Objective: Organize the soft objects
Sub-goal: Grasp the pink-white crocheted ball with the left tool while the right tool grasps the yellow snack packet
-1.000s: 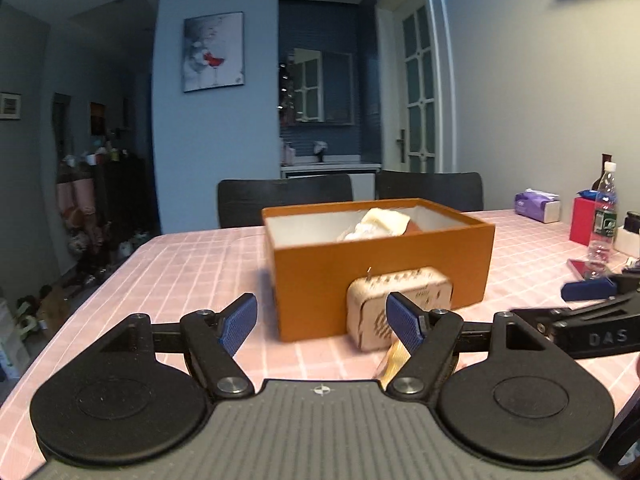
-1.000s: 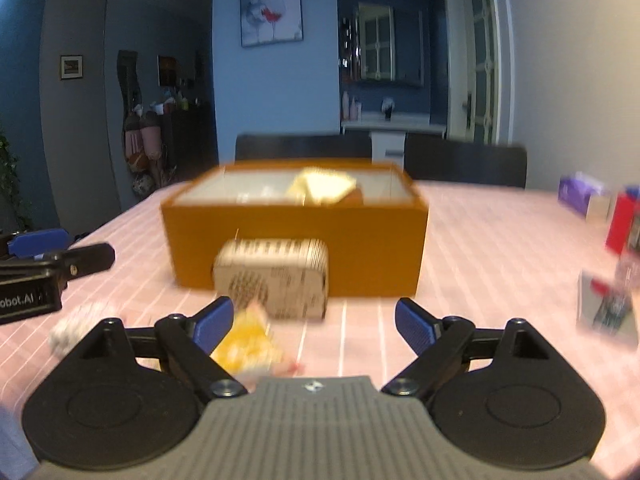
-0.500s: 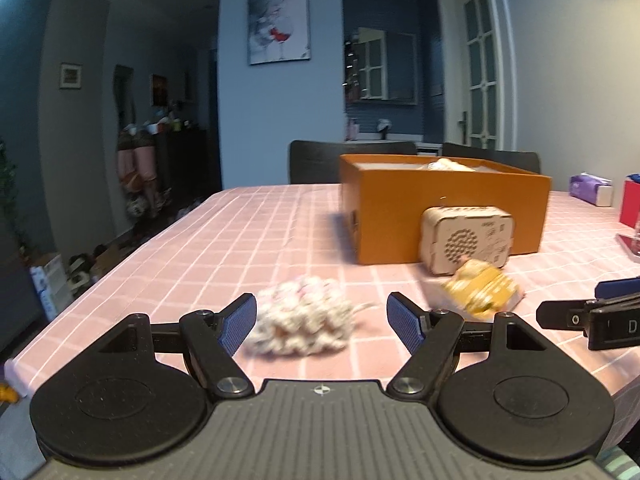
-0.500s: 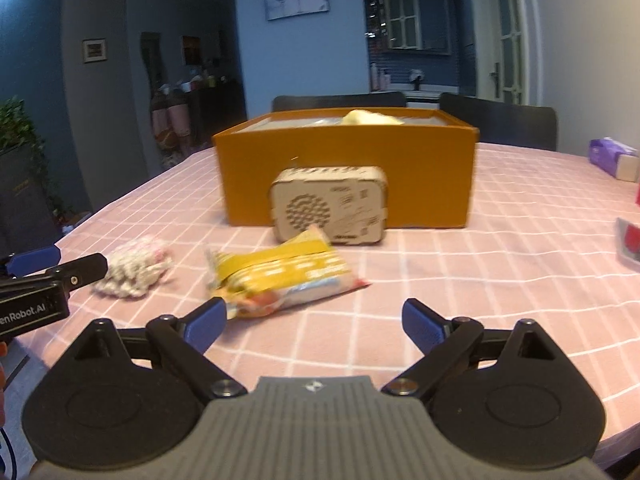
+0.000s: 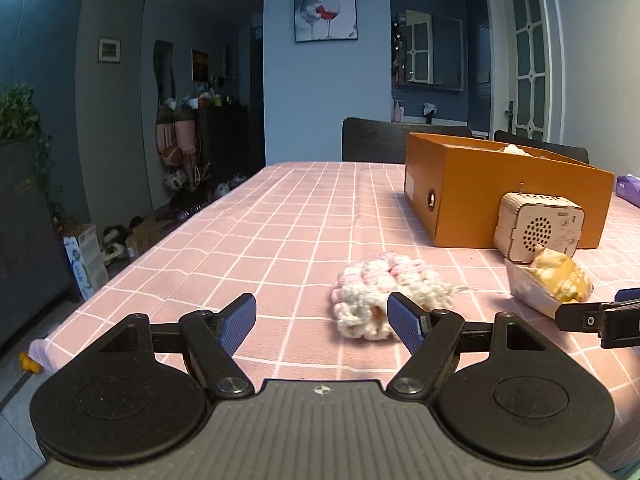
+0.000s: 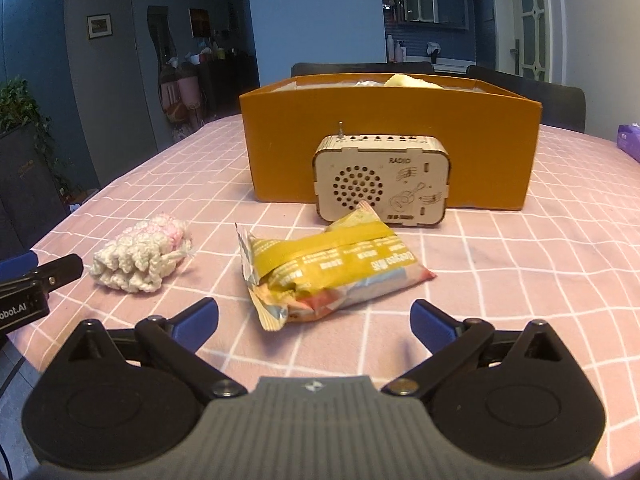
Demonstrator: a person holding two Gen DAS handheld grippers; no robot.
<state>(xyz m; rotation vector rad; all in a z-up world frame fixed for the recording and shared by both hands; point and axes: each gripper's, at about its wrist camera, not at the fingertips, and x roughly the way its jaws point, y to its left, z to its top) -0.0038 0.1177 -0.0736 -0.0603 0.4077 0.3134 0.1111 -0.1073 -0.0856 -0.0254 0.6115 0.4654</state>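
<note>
A white and pink knitted piece (image 5: 384,292) lies on the pink checked tablecloth (image 5: 280,240), just beyond the tips of my left gripper (image 5: 322,318) and nearer its right finger. That gripper is open and holds nothing. A crumpled yellow snack packet (image 6: 328,268) lies straight ahead of my right gripper (image 6: 316,318), whose jaws stand wide open and empty. The knitted piece (image 6: 140,256) sits left of the packet. Behind them an orange box (image 6: 392,136) holds pale soft items (image 6: 408,80). The left gripper's finger (image 6: 44,276) shows at the left edge.
A wooden radio (image 6: 382,188) stands against the box front, just behind the packet. A purple tissue pack (image 6: 628,140) lies far right. Dark chairs (image 5: 372,140) stand behind the table. The table's left edge (image 5: 80,312) drops to the floor.
Both grippers have come down and nearer to the tabletop. The left view swung left from the box to the knitted piece. The right jaws spread wider, and the packet is closer.
</note>
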